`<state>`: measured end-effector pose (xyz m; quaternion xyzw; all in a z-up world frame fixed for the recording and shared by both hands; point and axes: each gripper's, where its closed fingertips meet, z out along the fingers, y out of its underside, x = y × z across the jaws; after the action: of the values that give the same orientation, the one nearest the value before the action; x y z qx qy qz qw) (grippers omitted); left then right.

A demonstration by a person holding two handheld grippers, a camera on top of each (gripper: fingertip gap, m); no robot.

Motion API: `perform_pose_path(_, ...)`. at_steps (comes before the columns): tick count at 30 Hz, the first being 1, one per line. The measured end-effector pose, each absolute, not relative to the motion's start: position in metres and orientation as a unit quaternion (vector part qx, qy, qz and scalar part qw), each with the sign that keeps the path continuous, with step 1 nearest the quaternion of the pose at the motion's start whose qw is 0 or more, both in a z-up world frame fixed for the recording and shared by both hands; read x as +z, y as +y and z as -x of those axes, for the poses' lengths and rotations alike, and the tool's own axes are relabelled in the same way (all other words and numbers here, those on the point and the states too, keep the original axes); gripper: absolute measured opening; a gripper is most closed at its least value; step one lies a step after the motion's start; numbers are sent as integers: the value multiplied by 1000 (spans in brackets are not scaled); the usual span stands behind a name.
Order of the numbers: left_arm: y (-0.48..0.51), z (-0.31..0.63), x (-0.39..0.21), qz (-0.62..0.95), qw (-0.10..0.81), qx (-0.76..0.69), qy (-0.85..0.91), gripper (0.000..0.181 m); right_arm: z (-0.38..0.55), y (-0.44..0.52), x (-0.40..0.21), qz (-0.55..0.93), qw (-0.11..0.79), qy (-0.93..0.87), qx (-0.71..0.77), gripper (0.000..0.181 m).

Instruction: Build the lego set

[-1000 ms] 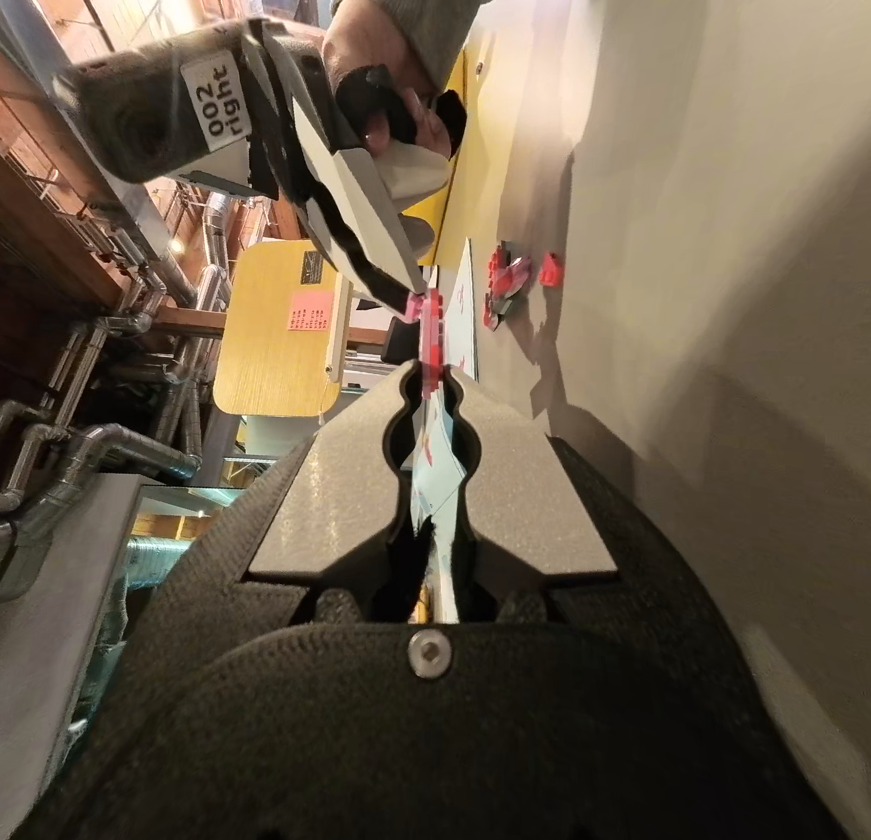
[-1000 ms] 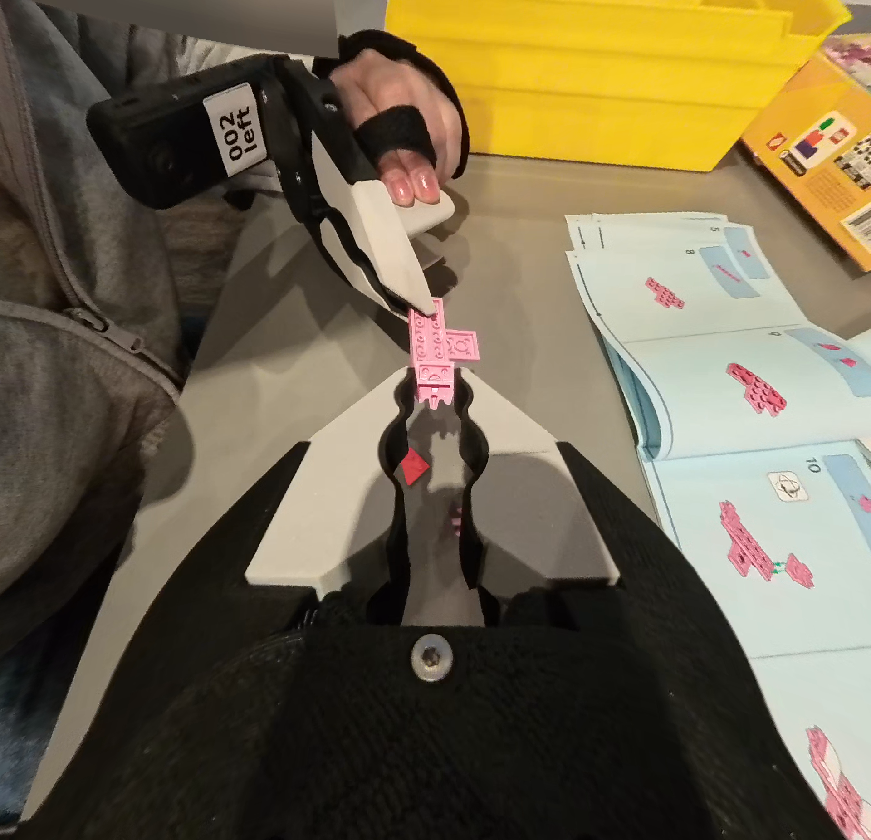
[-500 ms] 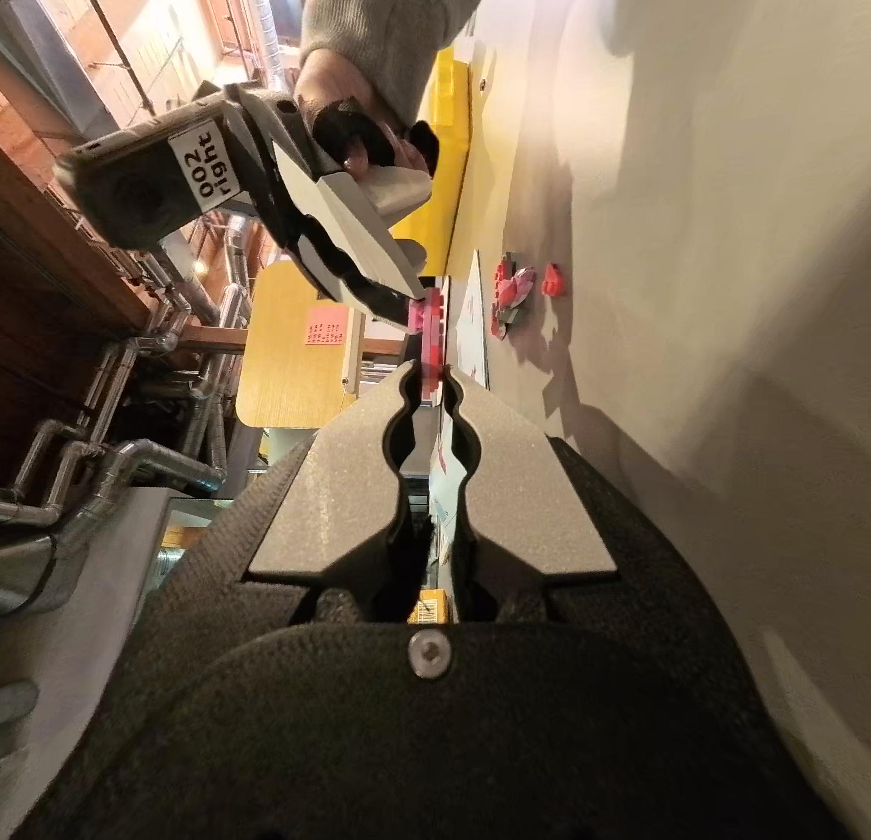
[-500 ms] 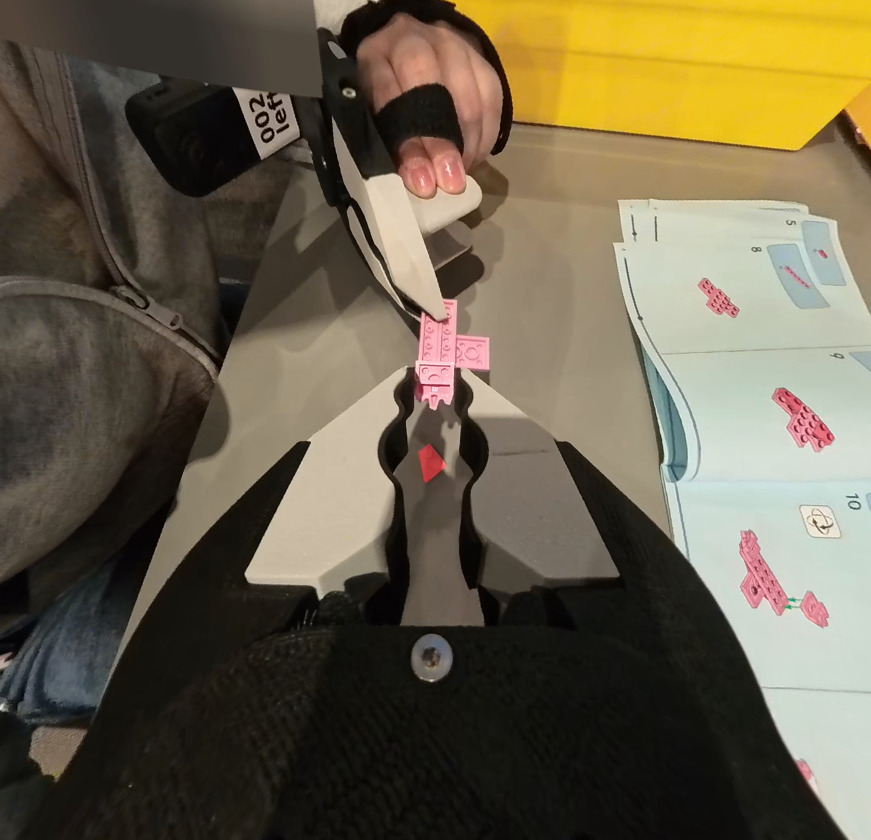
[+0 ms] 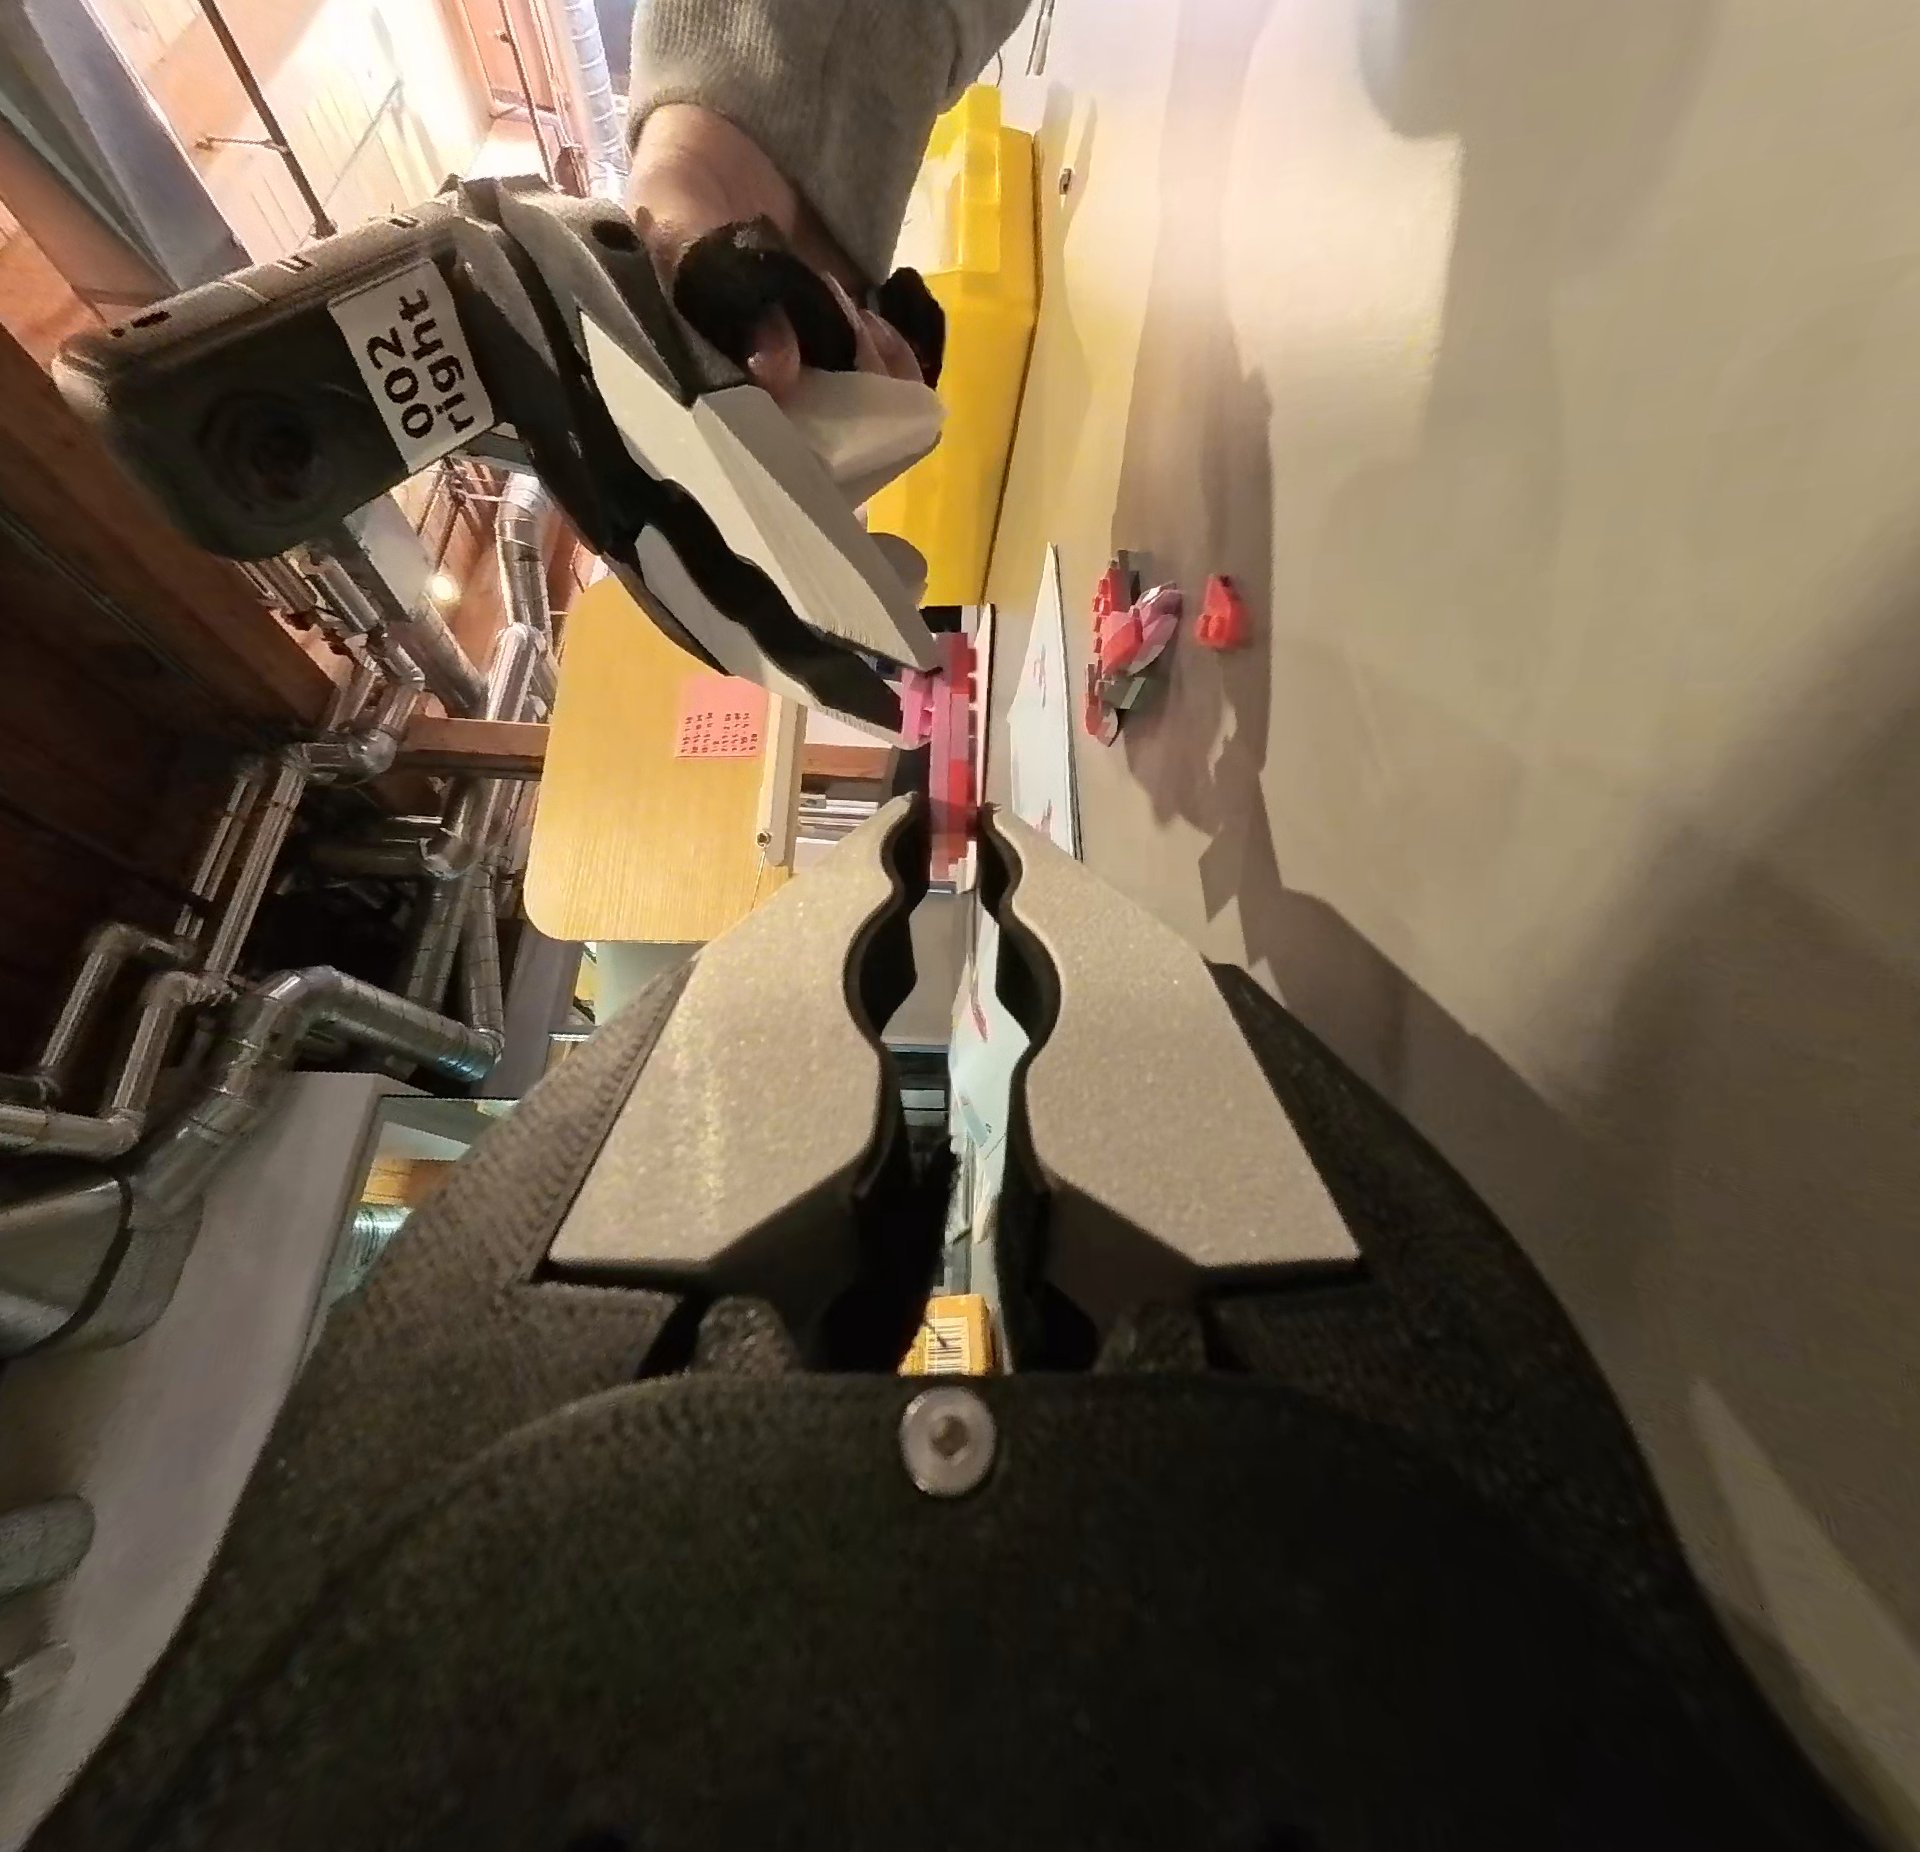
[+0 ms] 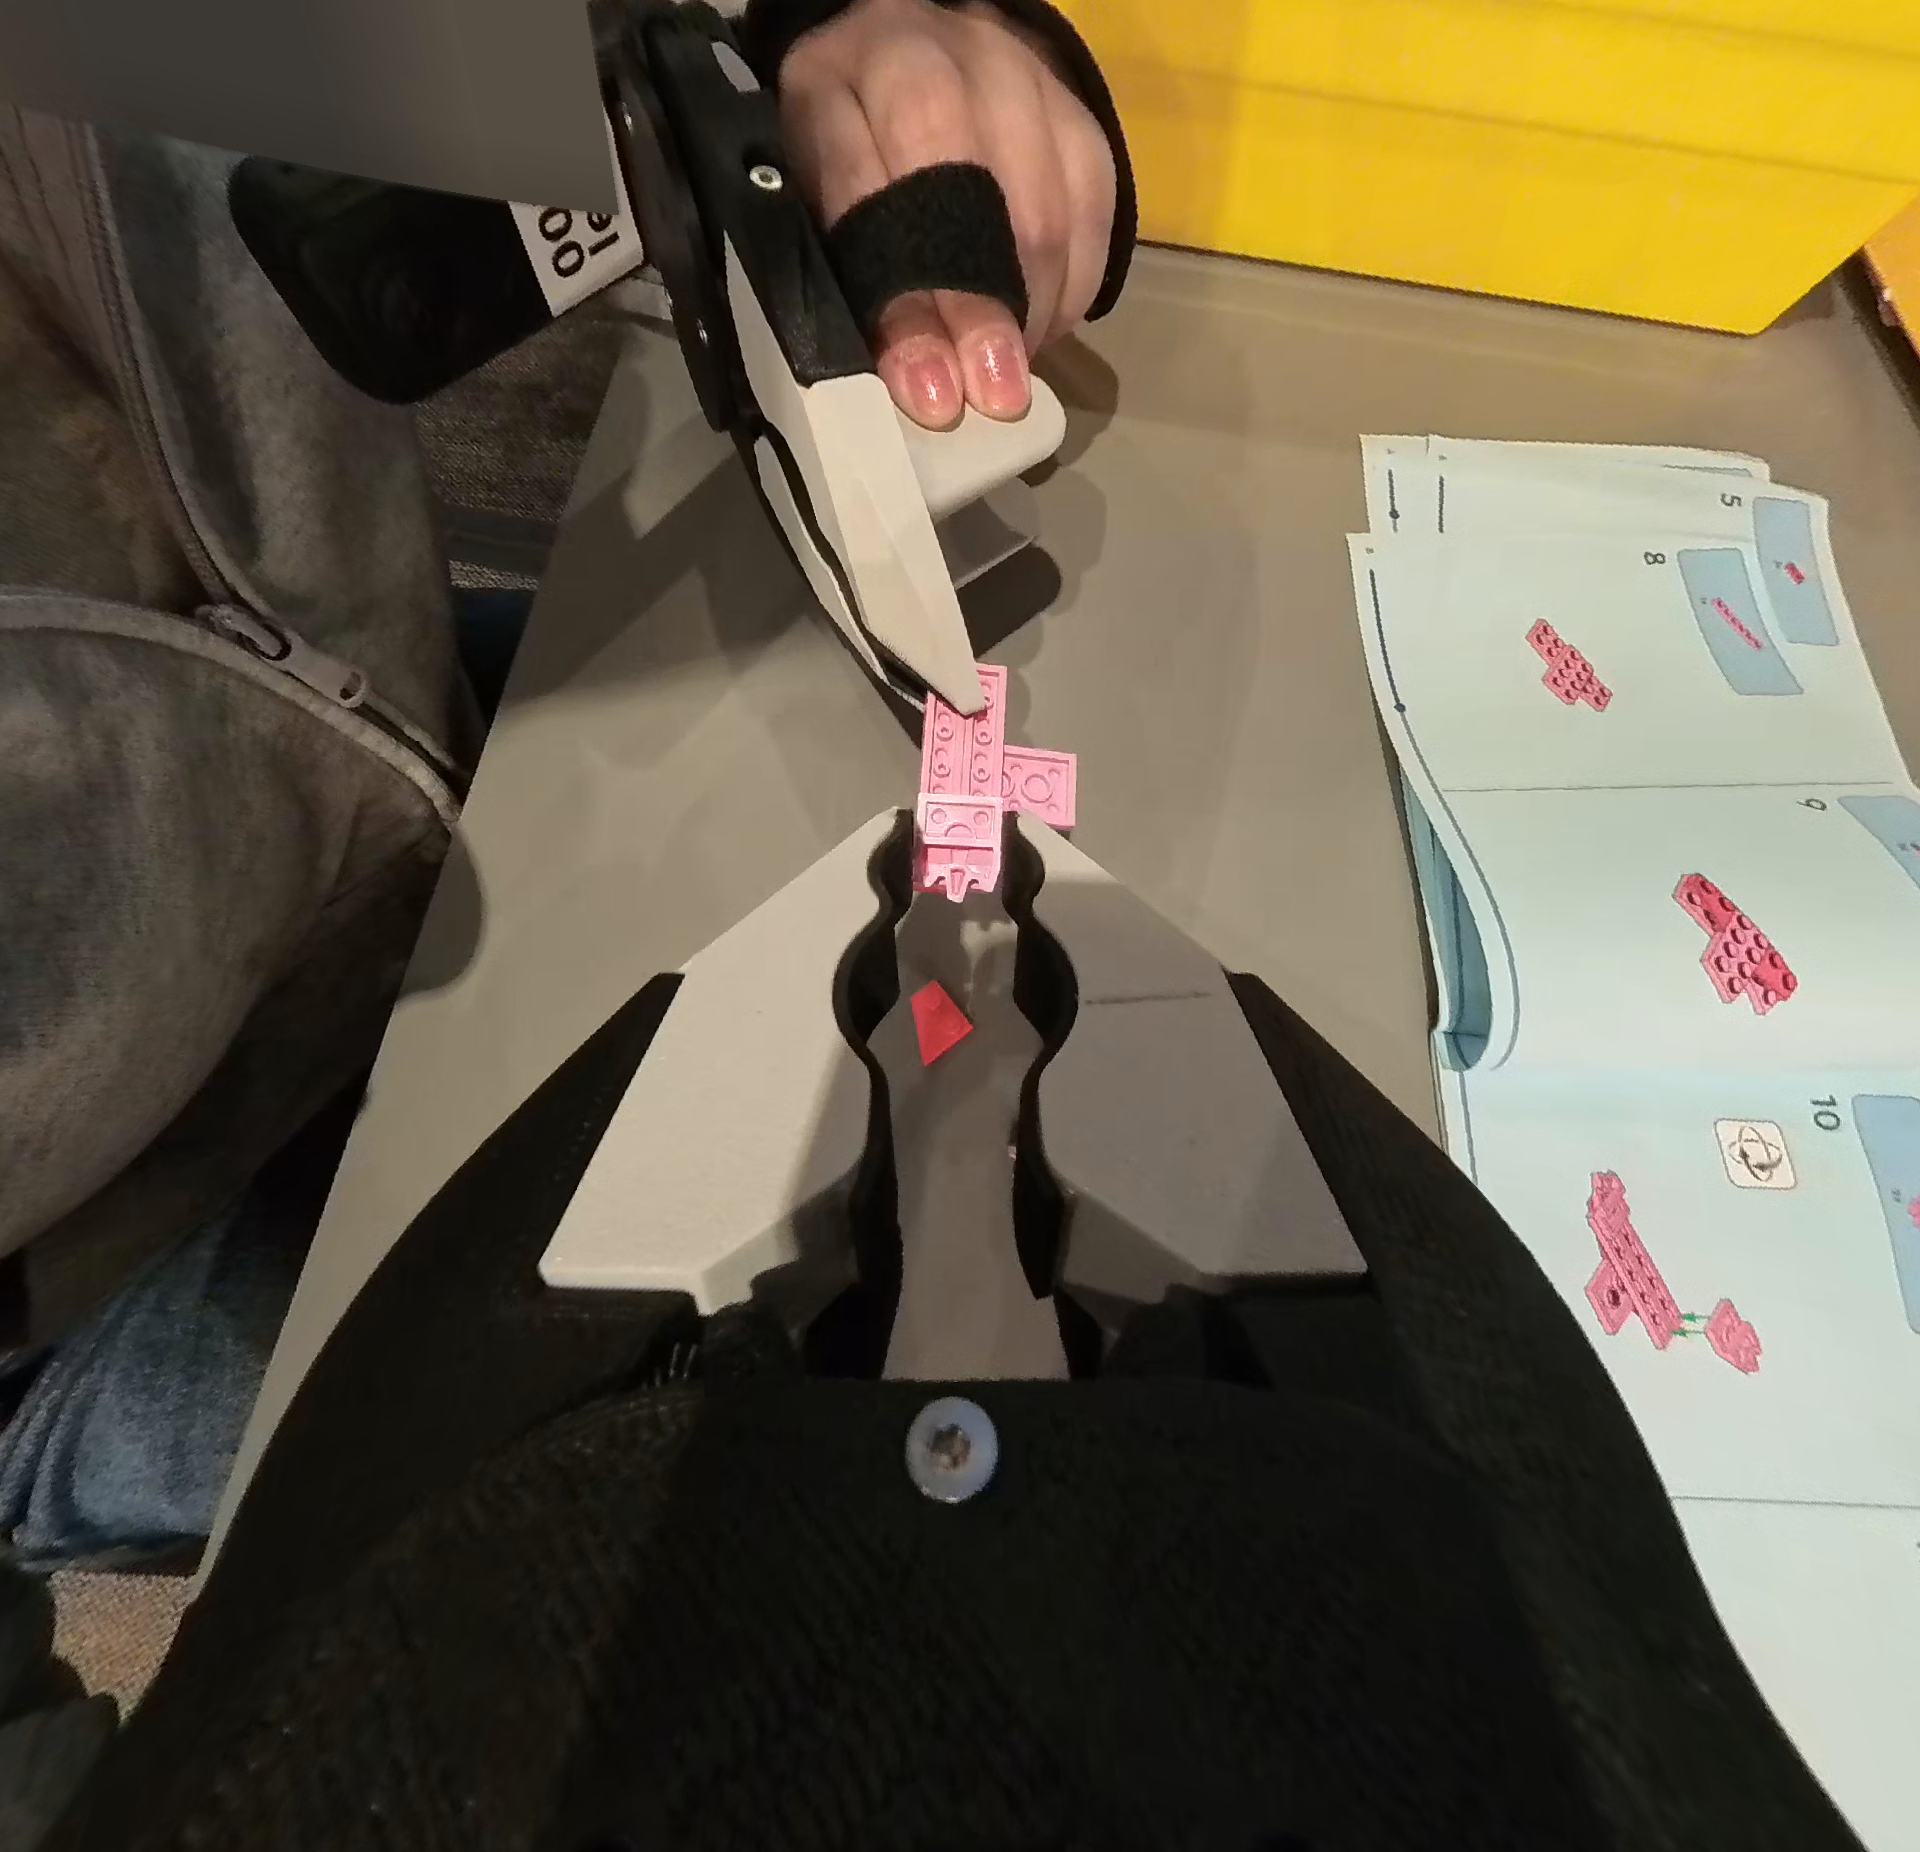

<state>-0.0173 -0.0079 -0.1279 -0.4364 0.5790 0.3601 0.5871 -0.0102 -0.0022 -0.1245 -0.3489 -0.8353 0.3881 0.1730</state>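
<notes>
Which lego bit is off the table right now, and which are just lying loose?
The pink plate assembly, pinched between both grippers, left gripper and right gripper. The red wedge piece and the small pile lie loose on the table.

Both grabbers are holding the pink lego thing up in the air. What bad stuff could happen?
The pink lego assembly is pinched only at its ends by the left gripper and right gripper, so it might snap apart. A dropped piece could bounce off the grey table, near the loose red piece.
</notes>
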Motion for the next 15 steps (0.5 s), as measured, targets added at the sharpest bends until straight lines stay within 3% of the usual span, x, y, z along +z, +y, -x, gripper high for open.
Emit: perform_pose_path(15, -5, 20, -127, 439, 585, 365, 576, 7, 10, -5, -122, 343, 189, -837, 382, 24)
